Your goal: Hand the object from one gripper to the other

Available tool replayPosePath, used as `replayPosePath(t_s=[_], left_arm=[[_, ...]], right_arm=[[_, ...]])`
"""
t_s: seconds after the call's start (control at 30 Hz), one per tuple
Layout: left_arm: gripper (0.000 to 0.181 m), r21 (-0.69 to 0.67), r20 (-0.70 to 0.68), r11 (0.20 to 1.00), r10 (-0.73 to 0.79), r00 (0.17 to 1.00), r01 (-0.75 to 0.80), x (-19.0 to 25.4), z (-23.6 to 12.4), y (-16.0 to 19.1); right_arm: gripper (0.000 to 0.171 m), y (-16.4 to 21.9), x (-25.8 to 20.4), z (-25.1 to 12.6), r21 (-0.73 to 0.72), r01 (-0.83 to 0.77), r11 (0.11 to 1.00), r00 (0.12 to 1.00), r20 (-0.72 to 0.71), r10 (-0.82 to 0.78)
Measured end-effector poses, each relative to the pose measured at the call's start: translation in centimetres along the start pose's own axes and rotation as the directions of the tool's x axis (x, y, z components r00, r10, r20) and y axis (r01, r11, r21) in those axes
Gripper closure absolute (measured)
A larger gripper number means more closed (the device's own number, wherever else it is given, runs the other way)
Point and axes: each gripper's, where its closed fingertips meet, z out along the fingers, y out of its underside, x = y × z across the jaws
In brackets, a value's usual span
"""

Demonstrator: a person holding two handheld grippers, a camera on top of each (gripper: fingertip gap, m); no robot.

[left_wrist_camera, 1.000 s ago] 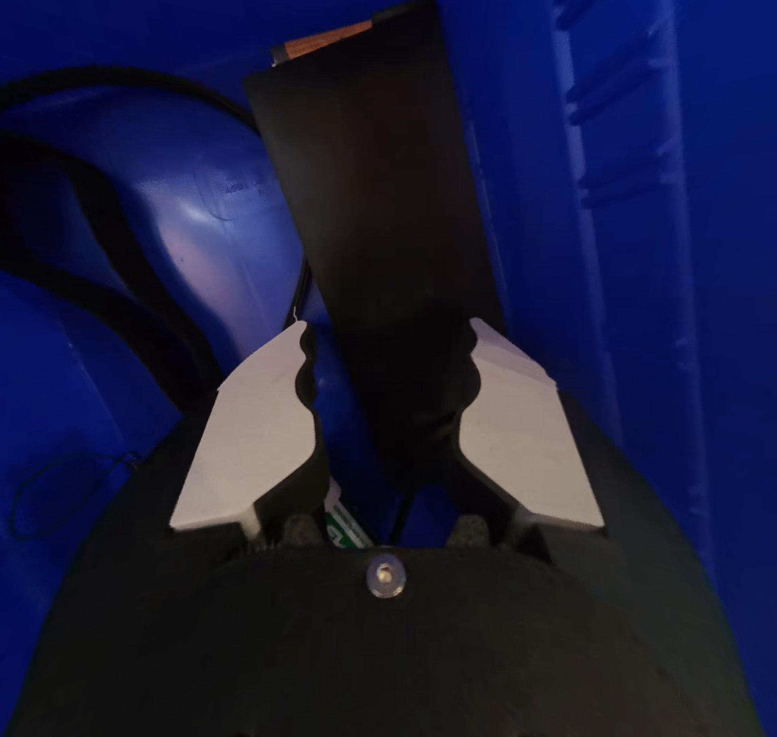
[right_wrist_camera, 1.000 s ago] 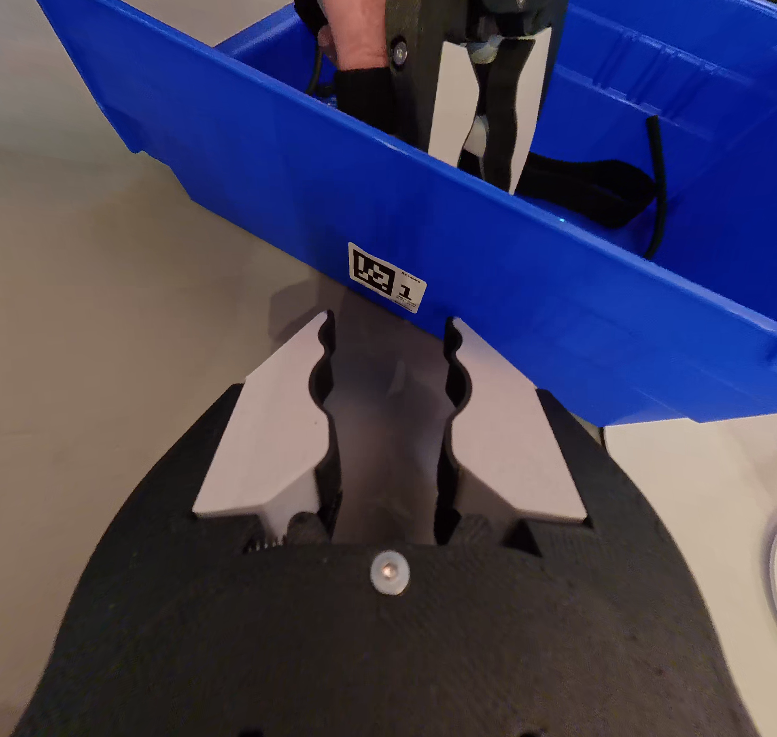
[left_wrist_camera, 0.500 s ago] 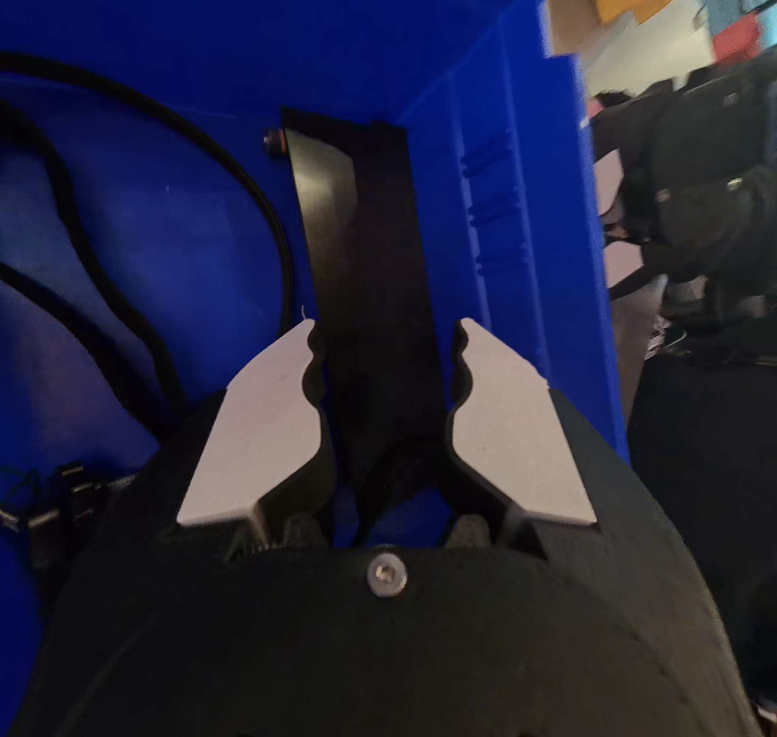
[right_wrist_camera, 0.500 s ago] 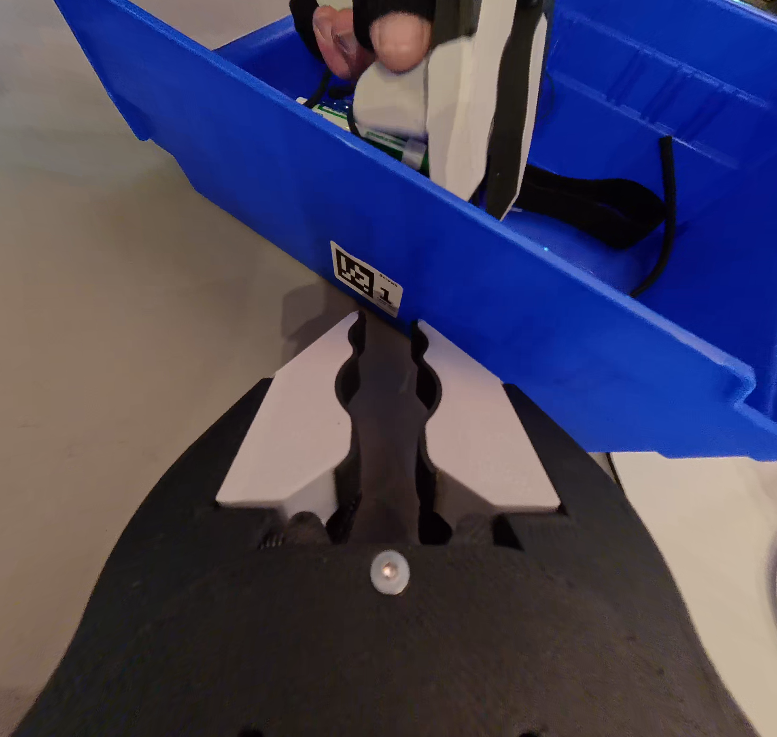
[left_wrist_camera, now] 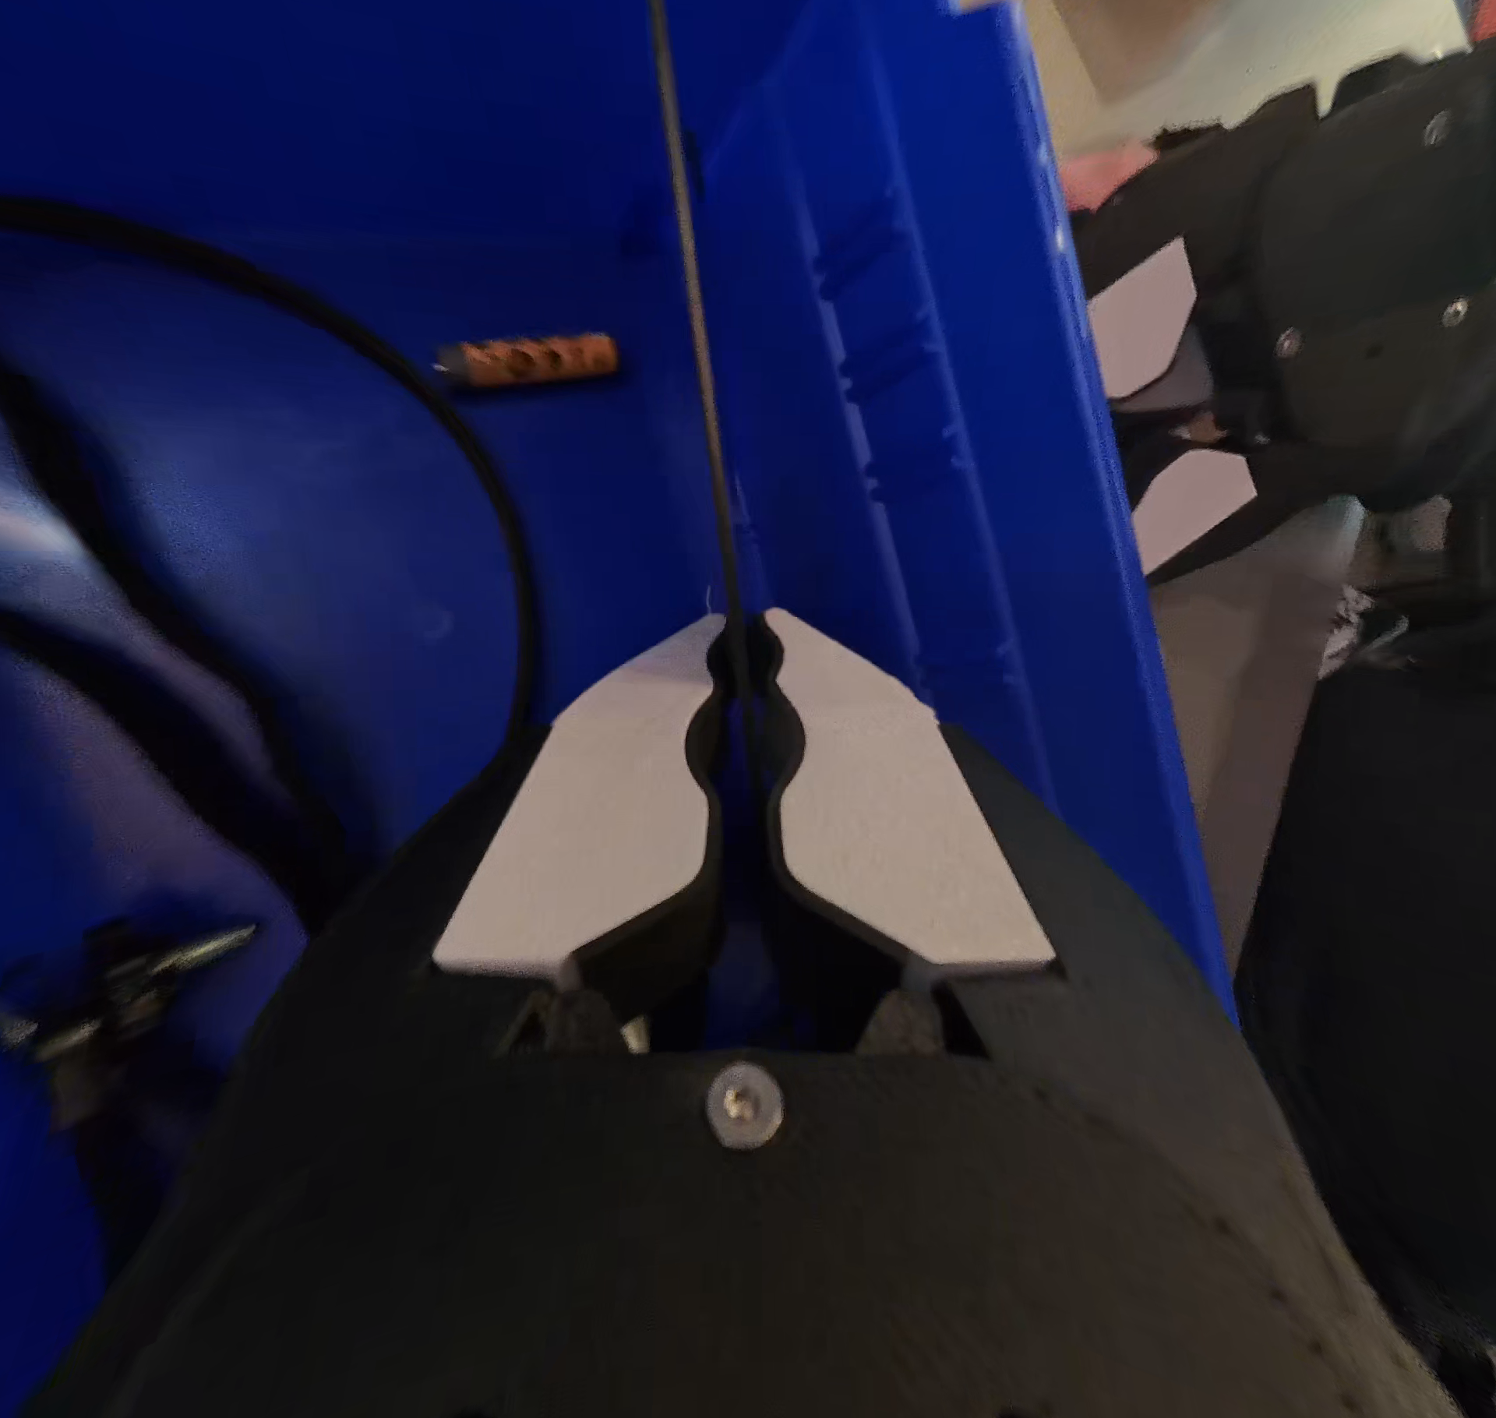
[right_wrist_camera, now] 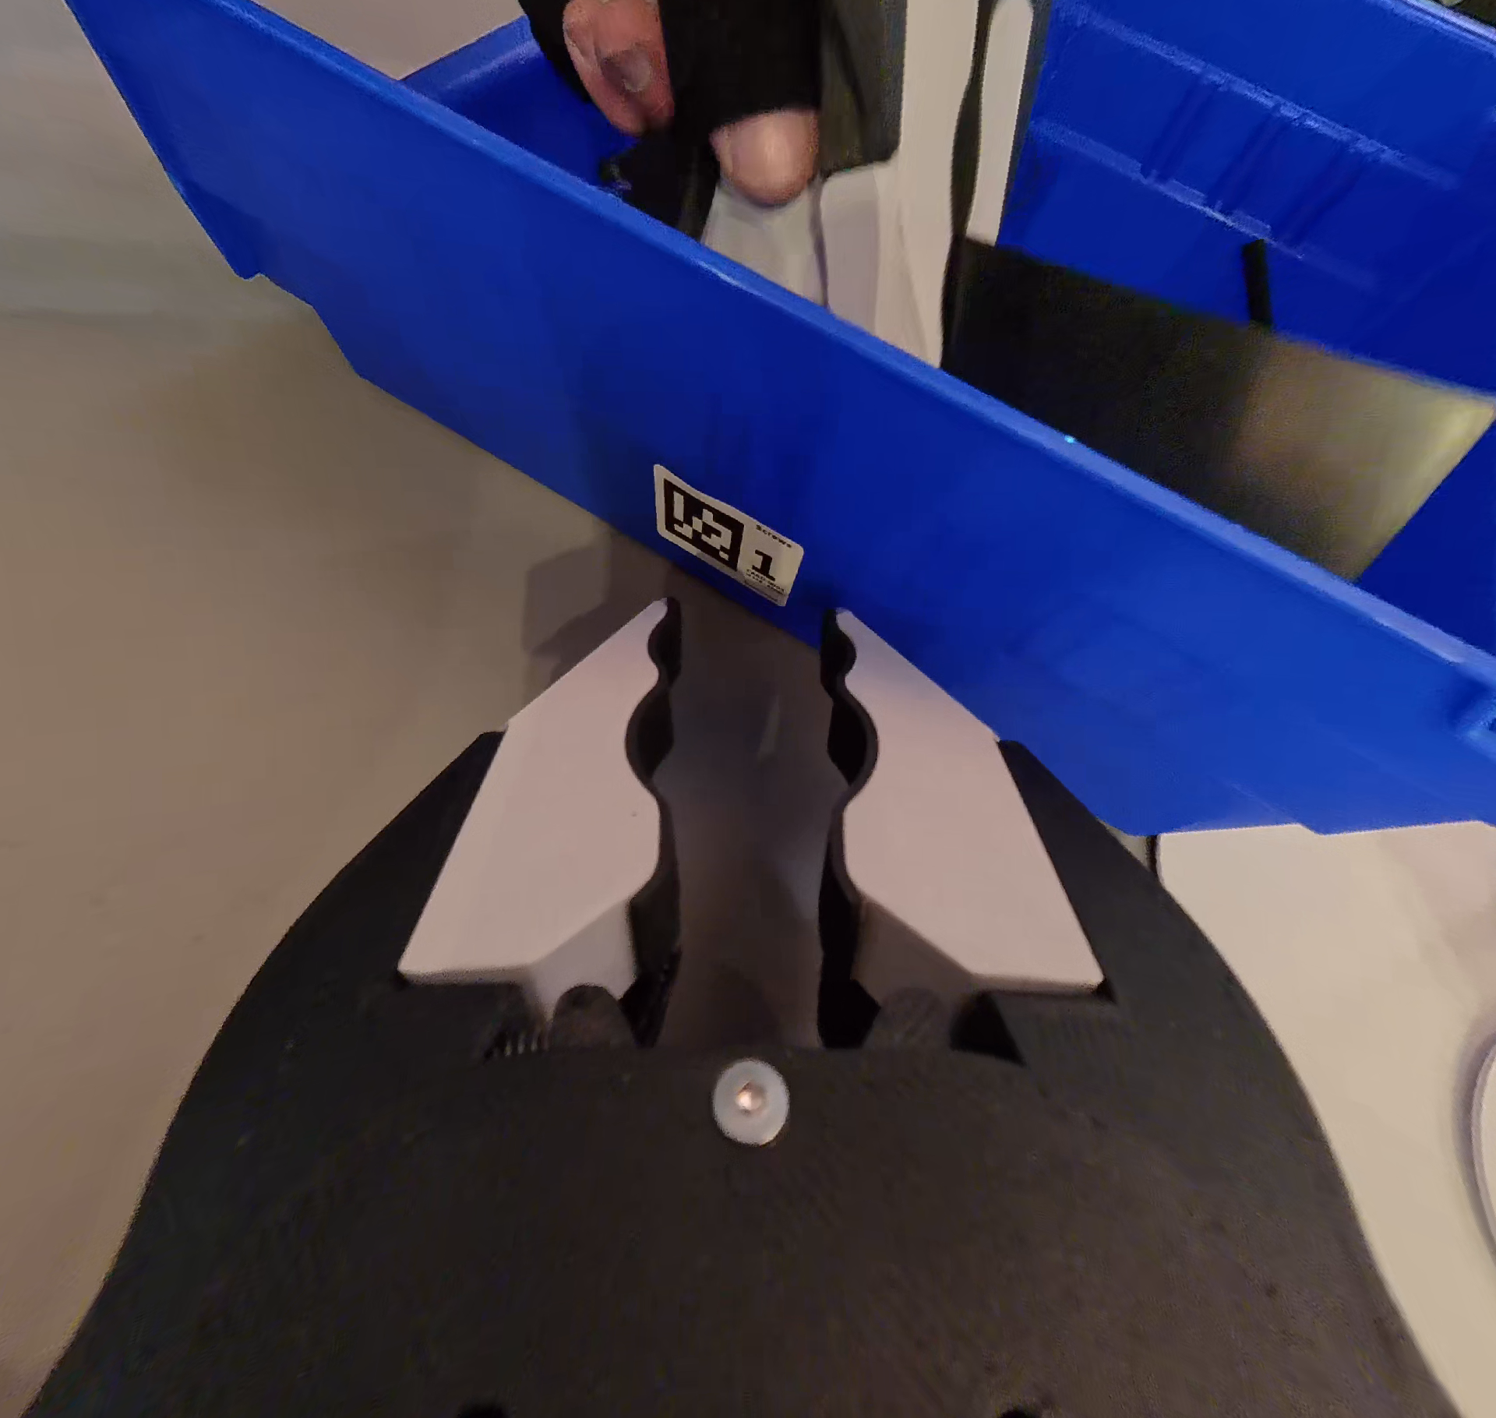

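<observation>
My left gripper (left_wrist_camera: 741,626) is shut on a thin black flat plate (left_wrist_camera: 688,246), which I see edge-on, rising from the fingertips inside the blue bin (left_wrist_camera: 405,84). In the right wrist view the plate (right_wrist_camera: 1174,375) shows as a broad dark sheet above the bin's front wall (right_wrist_camera: 1052,610), held by the left gripper's white fingers (right_wrist_camera: 907,165). My right gripper (right_wrist_camera: 749,618) is open and empty, low outside the bin's front wall. It also shows at the right of the left wrist view (left_wrist_camera: 1166,440), beyond the bin wall.
Inside the bin lie a black cable (left_wrist_camera: 486,448), a small brown perforated piece (left_wrist_camera: 534,359), a dark strap (left_wrist_camera: 162,691) and small metal hardware (left_wrist_camera: 121,974). A person's gloved hand (right_wrist_camera: 728,84) holds the left gripper. The bin stands on a beige table (right_wrist_camera: 202,570). About 5 cm separates my left fingertips from my right.
My left gripper has closed on the black plate and lifted and turned it, so it now shows edge-on. My right gripper's fingers narrowed, then spread a little again.
</observation>
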Motion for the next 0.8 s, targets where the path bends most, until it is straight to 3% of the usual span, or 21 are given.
replayPosePath(t_s=[0.03,0.23,0.47,0.67,0.8], left_arm=[[0.178,0.020,0.025,1.000,0.002,1.000,-0.003,-0.2,-0.6,-0.2],[0.178,0.085,0.086,0.996,-0.038,0.996,0.030,-0.2,-2.7,0.4],[0.178,0.326,0.301,0.944,-0.059,0.952,-0.045,-3.3,-8.7,-1.8],[0.178,0.461,0.355,0.876,-0.034,0.934,-0.144,-2.0,-12.6,-3.0],[0.179,0.487,0.448,0.819,0.065,0.892,-0.304,0.6,-13.4,-4.3]], right_arm=[[0.140,-0.1,0.1,0.1,0.001,0.000,1.000,1.000,-0.004,0.000],[0.135,-0.9,2.4,2.0,-0.008,-0.010,1.000,0.999,-0.034,0.010],[0.127,-2.0,5.4,5.1,-0.068,-0.040,0.997,0.998,-0.060,0.036],[0.122,-2.9,4.1,1.5,0.028,-0.093,0.995,0.994,-0.051,0.094],[0.123,-4.0,2.9,-2.5,0.130,-0.124,0.984,0.991,-0.034,0.129]])
